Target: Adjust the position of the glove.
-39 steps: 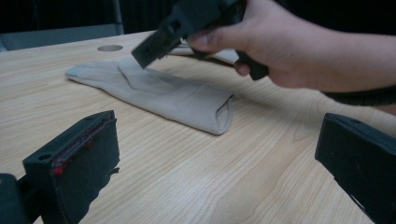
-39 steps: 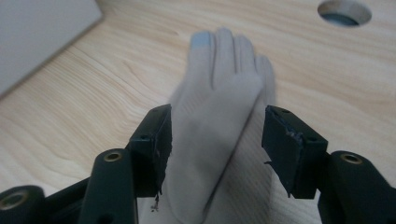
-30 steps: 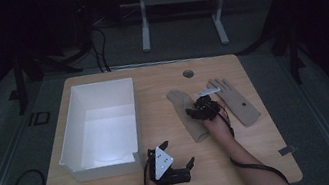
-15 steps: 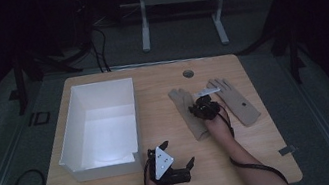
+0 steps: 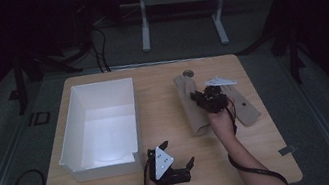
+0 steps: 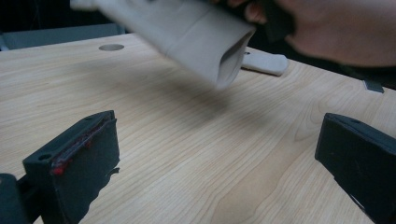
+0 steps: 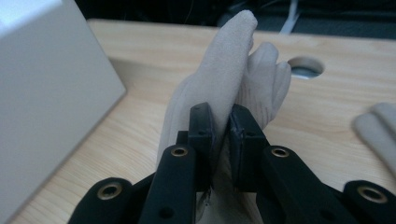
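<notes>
Beige glove (image 7: 219, 84) in right tool (image 7: 220, 140)

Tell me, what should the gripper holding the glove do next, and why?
Probably carry it leftward toward the white box. The right gripper has just closed its jaws on the beige glove, and the glove's open cuff already hangs off the wooden table. The second glove lies flat, and the left gripper waits open by the box.

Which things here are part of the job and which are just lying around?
In the job:
- right tool, shut on the beige glove
- second beige glove, flat on the table
- white box, perhaps where the gloves go

Lying about:
- left tool, open, resting on the table
- table's cable hole
</notes>
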